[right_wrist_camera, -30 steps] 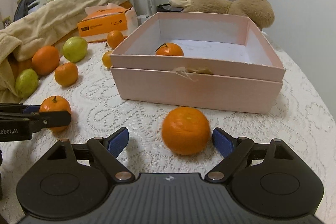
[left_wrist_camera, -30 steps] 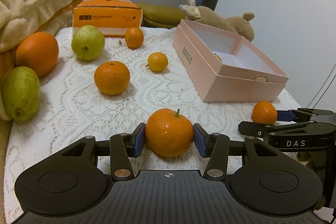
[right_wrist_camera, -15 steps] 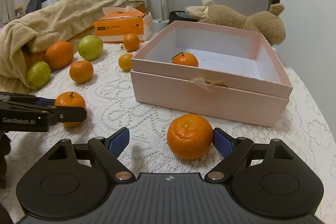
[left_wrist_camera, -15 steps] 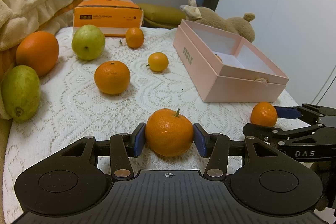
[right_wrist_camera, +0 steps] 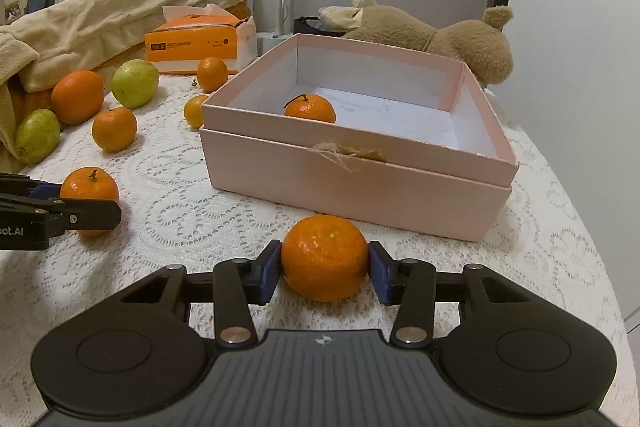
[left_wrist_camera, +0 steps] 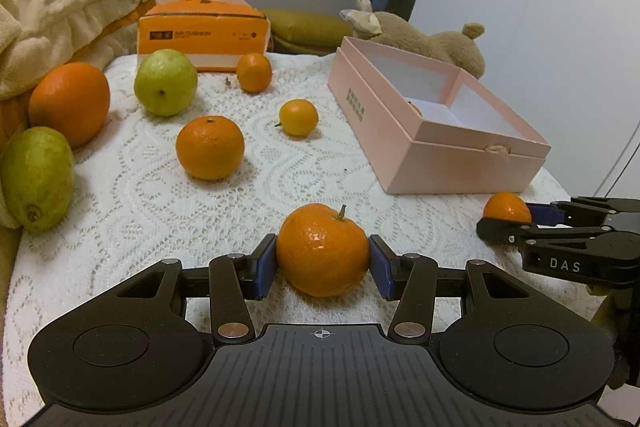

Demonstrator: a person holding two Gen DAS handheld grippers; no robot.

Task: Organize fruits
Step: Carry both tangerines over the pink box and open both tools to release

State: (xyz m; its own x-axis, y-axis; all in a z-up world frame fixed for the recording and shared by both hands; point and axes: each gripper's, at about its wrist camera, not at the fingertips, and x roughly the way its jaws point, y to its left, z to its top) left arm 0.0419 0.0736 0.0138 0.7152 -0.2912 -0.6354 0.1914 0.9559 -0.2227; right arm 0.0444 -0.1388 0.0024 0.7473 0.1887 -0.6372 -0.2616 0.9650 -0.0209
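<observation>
Pink box (right_wrist_camera: 356, 187) sits open on the lace-covered tabletop (right_wrist_camera: 180, 211), directly ahead of the right tool (right_wrist_camera: 324, 269) and just beyond it; from the left tool (left_wrist_camera: 322, 263) it lies well off to the front-right. Each tool pinches a mandarin between its blue pads: right one (right_wrist_camera: 324, 257) nearly at the box's front wall, left one (left_wrist_camera: 322, 255) farther back. Judged: right hand has the shorter lift over the rim.
</observation>
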